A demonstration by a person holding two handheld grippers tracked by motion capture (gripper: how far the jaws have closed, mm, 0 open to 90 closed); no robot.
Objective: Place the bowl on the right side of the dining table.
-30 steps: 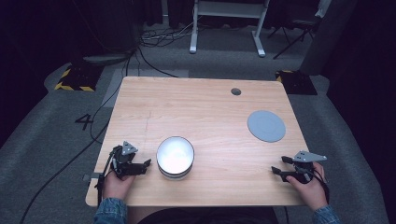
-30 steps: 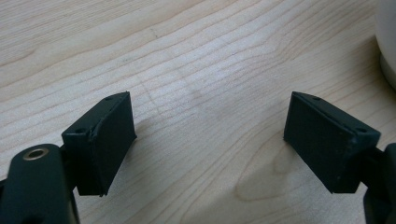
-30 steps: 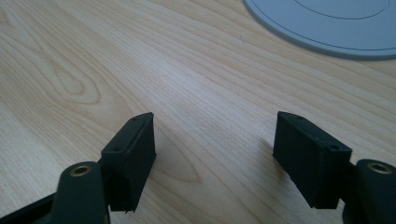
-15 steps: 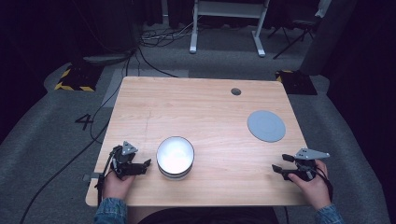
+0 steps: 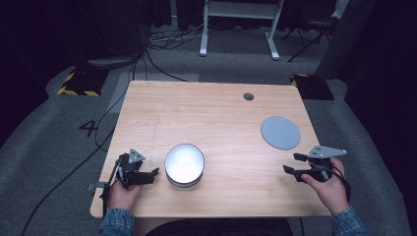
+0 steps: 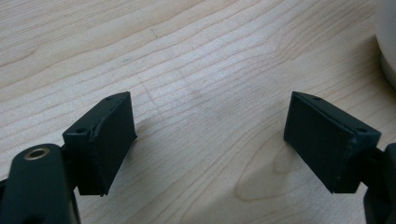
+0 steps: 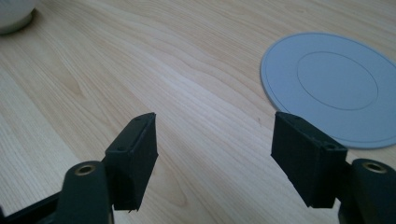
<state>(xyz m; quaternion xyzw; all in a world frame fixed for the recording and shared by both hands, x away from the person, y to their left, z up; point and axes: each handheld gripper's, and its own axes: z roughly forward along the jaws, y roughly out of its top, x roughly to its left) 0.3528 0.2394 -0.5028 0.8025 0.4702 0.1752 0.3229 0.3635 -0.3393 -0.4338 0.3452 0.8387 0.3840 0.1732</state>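
From the high view, your left gripper (image 5: 150, 173) sits low at the near left of the pale wooden table (image 5: 206, 118), jaws pointing at the round white bowl (image 5: 184, 164) just beside it, while your right gripper (image 5: 292, 164) hovers at the near right edge, aimed inward, with the flat grey round plate (image 5: 280, 132) near it, a little farther back. Left gripper view now: the black jaws stand wide apart over bare wood, and the bowl's white wall (image 6: 387, 42) curves in at the far right edge, off your centreline, so I'd say a straight push could nudge the bowl sideways instead of catching its rim. Right gripper view: jaws spread wide, nothing between them, the grey plate (image 7: 336, 86) ahead and to the right. It lies flat, so a shallow approach may just skate over it. Both forearms come in low from the near edge, wrists level.
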